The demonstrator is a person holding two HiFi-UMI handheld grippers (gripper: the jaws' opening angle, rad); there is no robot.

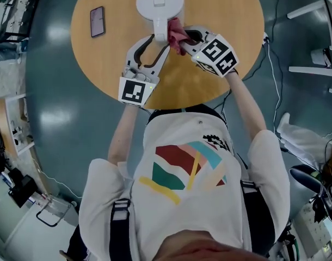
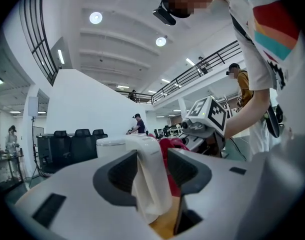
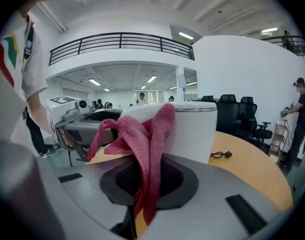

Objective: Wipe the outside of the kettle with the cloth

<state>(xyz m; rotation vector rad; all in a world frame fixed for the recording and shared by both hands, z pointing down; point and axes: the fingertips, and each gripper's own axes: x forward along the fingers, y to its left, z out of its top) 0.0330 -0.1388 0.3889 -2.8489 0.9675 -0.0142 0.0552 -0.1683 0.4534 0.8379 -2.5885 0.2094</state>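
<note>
A white kettle (image 1: 159,3) stands on the round wooden table (image 1: 231,48), its handle (image 1: 161,30) pointing toward me. My left gripper (image 1: 156,39) is shut on that handle (image 2: 150,176), which fills the gap between the jaws in the left gripper view. My right gripper (image 1: 183,41) is shut on a pink cloth (image 1: 177,32) and presses it against the kettle's near side, just right of the handle. In the right gripper view the cloth (image 3: 145,149) hangs bunched from the jaws, its upper folds lying on the kettle (image 3: 192,129) wall.
A dark phone (image 1: 97,21) lies on the table's left part. A black cord end (image 3: 221,155) rests on the table right of the kettle. A white cable (image 1: 275,75) runs over the floor at right. Office chairs and people stand far off.
</note>
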